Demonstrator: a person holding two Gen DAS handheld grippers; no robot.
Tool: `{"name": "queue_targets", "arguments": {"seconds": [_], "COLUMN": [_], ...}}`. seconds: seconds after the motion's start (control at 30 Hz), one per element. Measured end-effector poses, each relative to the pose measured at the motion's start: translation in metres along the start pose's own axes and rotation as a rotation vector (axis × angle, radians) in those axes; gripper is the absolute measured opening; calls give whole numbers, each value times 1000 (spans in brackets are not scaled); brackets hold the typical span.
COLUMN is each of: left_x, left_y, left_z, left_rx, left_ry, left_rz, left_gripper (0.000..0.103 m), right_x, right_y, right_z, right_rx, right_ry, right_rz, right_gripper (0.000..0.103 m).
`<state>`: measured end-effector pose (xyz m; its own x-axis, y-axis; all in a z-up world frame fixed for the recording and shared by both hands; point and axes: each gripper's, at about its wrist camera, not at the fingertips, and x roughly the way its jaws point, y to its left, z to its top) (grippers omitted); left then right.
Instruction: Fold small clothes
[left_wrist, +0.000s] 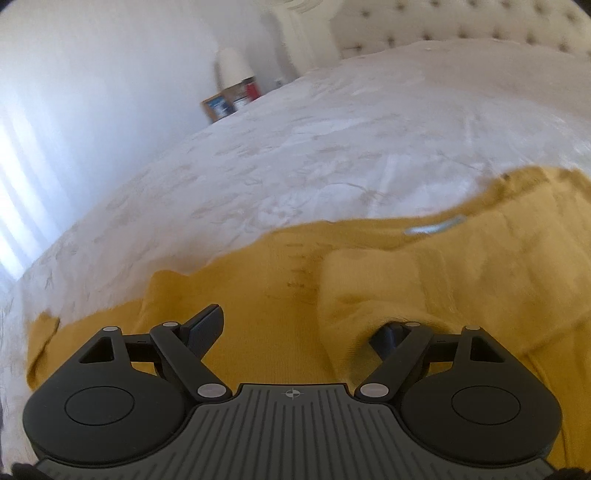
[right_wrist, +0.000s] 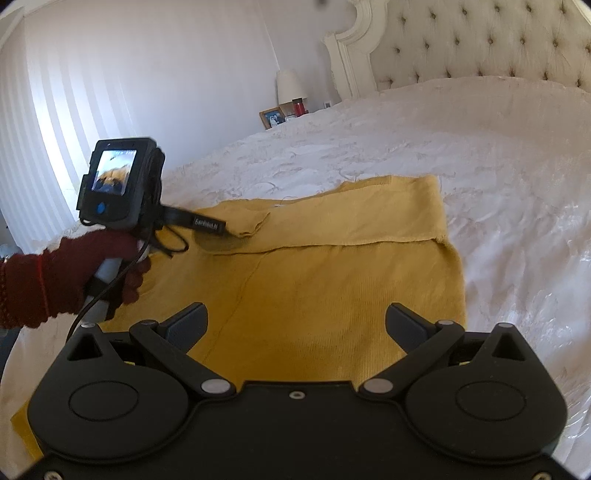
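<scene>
The left hand-held gripper (left_wrist: 295, 328) has its fingers spread wide and grips nothing, though a folded sleeve bump (left_wrist: 369, 291) of the mustard-yellow knitted top (right_wrist: 332, 280) drapes over its finger at 3 o'clock. The right hand-held gripper (right_wrist: 295, 328) is also spread wide and holds nothing, hovering over the top's near edge. The top lies flat on the white bed (right_wrist: 480, 155). The sleeve looks folded in, so I think the next move is pinching an edge and folding the body over.
</scene>
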<state>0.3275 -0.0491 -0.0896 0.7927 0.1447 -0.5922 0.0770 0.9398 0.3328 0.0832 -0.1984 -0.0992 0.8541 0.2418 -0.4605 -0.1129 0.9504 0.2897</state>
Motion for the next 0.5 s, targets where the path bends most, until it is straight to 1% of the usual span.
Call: {"name": "queue_targets", "arguments": {"seconds": [0.1,0.17,0.23,0.3,0.4,0.5], "left_x": [7,10,14,16,15,12], "left_y": [21,37,50,58,66,71], "left_z": [1,-6,-14,-20,-26,-26], "left_rx": [-156,-259,-323,-348,-365,-372], "left_ry": [50,84,123,141,133,130], "left_rz": [6,-15,-37,-42,-74,-78], "left_gripper": [81,81,81,81,81,81], "right_x": [1,1,1,1,2,2], "right_y": [1,0,0,-1,0,1], "right_z": [-1,-1,-1,-1,-2,-3], "right_rx": [0,2,6,8,9,6], "right_ry": [1,2,2,4,9,14], "right_rz": [1,1,1,-1,1,3], "right_gripper": [102,102,102,102,102,102]}}
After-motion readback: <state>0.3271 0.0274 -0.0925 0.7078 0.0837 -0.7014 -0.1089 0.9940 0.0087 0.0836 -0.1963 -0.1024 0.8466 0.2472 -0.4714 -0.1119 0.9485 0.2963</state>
